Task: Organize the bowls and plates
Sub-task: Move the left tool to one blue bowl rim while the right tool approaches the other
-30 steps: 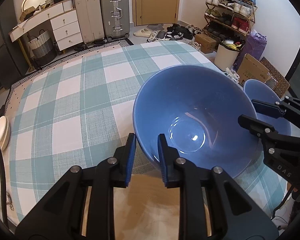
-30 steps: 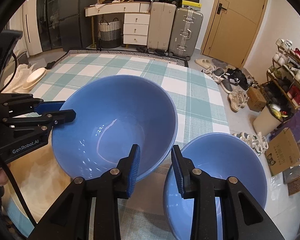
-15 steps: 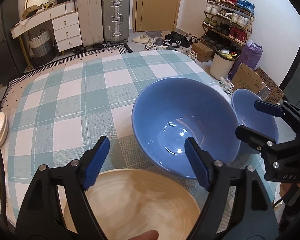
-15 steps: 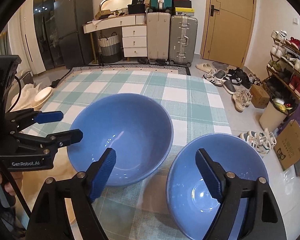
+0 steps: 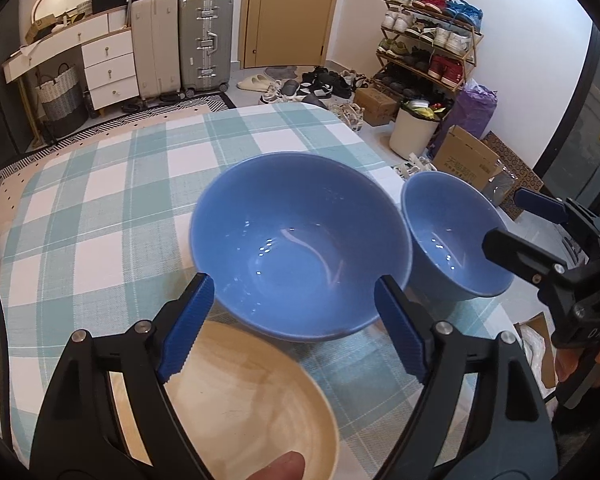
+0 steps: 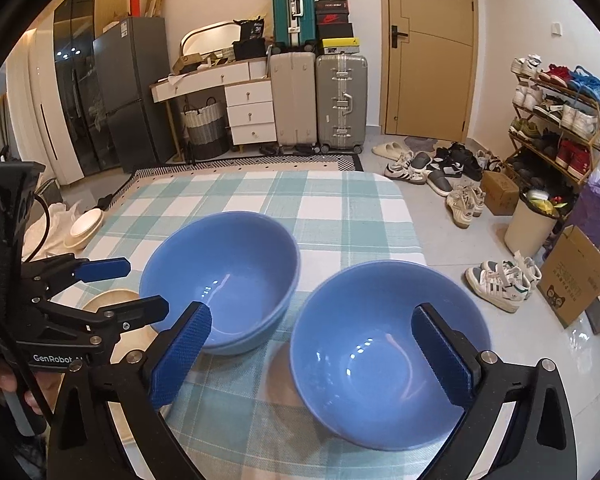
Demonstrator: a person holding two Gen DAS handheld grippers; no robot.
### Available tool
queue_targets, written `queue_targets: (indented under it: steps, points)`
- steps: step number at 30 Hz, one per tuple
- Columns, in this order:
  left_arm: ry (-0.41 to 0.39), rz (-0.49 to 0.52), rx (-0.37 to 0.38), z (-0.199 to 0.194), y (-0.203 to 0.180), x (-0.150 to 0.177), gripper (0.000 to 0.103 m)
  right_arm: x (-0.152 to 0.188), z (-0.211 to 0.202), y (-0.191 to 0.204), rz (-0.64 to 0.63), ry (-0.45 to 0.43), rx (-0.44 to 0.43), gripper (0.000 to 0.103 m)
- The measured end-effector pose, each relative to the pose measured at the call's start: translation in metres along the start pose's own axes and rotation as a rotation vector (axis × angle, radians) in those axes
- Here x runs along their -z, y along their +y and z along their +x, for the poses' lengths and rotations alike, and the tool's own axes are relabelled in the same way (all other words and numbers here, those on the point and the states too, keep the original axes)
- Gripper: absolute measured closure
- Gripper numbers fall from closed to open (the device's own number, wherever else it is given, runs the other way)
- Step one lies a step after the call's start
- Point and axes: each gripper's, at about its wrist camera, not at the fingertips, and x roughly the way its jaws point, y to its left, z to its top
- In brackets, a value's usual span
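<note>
Nearest us, the wooden plate (image 5: pixel 236 400) lies under our left claw (image 5: pixel 296 320), whose jaws are opening, empty. Beyond it sits the large blue bowl (image 5: pixel 300 256). Our right claw (image 6: pixel 312 356), also opening and empty, hangs over the smaller blue bowl (image 6: pixel 380 360) by the desk's (image 6: pixel 340 200) right edge.

Your 2 black grippers, the left gripper (image 5: pixel 296 322) and right gripper (image 6: pixel 312 350), carry ribbed blue pads, silver screws, white "GenRobot" lettering and a black cable at the frame's left.
</note>
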Motion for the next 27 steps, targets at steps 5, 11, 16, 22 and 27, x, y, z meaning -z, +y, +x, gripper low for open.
queue_targets:
  steps: [5, 11, 16, 22, 27]
  points:
    - [0.006, 0.005, 0.037, 0.000, -0.021, 0.003, 0.018, 0.011, -0.020, -0.025, 0.057, -0.021, 0.028, 0.001]
    - [-0.006, 0.025, 0.061, -0.001, -0.038, 0.004, 0.002, 0.024, -0.036, -0.055, 0.130, -0.033, 0.054, 0.001]
    - [-0.007, 0.032, 0.066, -0.003, -0.050, 0.004, 0.002, 0.040, -0.043, -0.076, 0.169, -0.020, 0.074, 0.001]
    - [-0.002, 0.035, 0.066, -0.001, -0.069, 0.007, 0.002, 0.056, -0.042, -0.098, 0.200, 0.008, 0.090, 0.001]
    - [0.007, 0.038, 0.077, 0.005, -0.086, 0.011, 0.003, 0.064, -0.041, -0.111, 0.224, 0.016, 0.099, 0.001]
